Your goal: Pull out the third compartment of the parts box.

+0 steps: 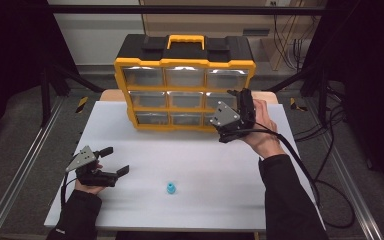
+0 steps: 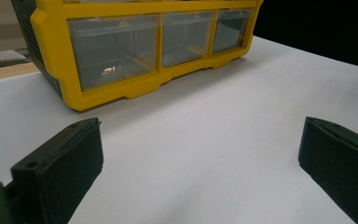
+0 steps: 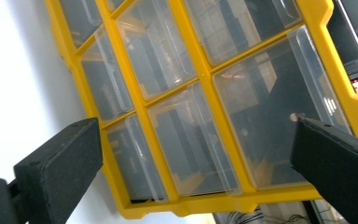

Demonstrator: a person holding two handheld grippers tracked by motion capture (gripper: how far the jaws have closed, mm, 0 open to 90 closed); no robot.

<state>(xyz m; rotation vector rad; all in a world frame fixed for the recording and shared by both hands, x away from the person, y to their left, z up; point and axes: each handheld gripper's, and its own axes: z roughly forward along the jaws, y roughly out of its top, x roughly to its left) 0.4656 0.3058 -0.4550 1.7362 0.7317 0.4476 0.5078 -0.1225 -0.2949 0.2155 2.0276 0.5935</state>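
Note:
A yellow and black organizer (image 1: pixel 185 85) with clear plastic drawers stands at the back of the white table (image 1: pixel 145 150). My right gripper (image 1: pixel 230 112) is open and raised in front of the organizer's lower right drawers (image 3: pixel 200 149), turned on its side. Its jaws stand wide apart with nothing between them. My left gripper (image 1: pixel 115 160) is open near the table's front left, pointing toward the organizer (image 2: pixel 144 46) with bare table between its jaws. A small blue cap-like piece (image 1: pixel 171 188) lies on the table right of my left gripper.
A black cable (image 1: pixel 305 175) trails from my right gripper off the table's right side. Metal rails (image 1: pixel 25 170) run along both sides of the table. The organizer's yellow handle (image 1: pixel 185 40) is on top.

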